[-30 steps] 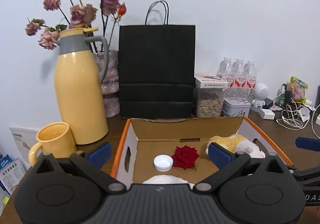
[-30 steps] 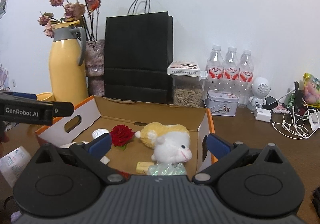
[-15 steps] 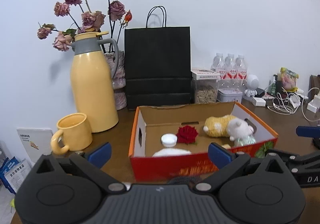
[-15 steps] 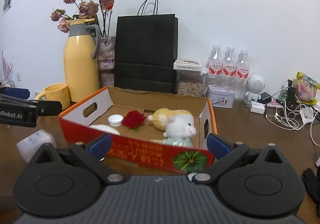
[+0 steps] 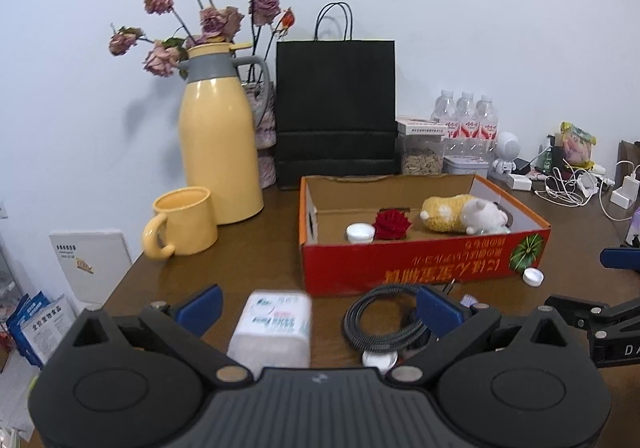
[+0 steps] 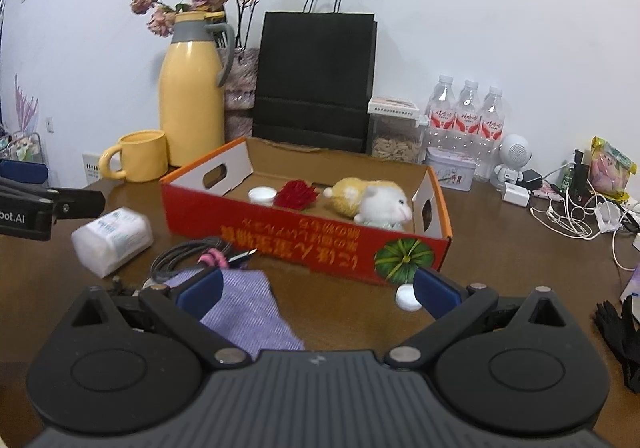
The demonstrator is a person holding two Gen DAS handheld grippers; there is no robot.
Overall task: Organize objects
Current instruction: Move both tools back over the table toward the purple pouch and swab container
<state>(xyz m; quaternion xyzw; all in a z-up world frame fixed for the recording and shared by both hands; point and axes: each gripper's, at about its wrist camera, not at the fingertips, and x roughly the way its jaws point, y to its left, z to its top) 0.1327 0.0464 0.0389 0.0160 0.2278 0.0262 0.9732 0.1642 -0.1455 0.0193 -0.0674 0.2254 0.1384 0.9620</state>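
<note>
A red cardboard box (image 5: 424,268) (image 6: 304,236) on the brown table holds a red rose (image 5: 392,223) (image 6: 295,195), a white lid (image 5: 360,233) (image 6: 262,194) and a yellow-and-white plush sheep (image 5: 464,215) (image 6: 370,202). In front of the box lie a white tissue pack (image 5: 274,328) (image 6: 112,240), a coiled black cable (image 5: 380,322) (image 6: 180,258), a purple cloth (image 6: 248,312) and a white cap (image 5: 533,277) (image 6: 406,298). My left gripper (image 5: 318,308) is open and empty above the tissue pack and cable. My right gripper (image 6: 316,288) is open and empty over the cloth.
A yellow thermos (image 5: 218,152), yellow mug (image 5: 182,222), black paper bag (image 5: 336,112), water bottles (image 5: 466,124), a seed jar (image 5: 422,156) and a tin (image 5: 466,166) stand behind the box. Chargers and cables (image 6: 568,212) lie at the right. Black gloves (image 6: 618,332) lie near the right edge.
Both grippers have pulled back from over the box and towards me. The tissue pack, cable, cloth and cap in front of the box have come into view.
</note>
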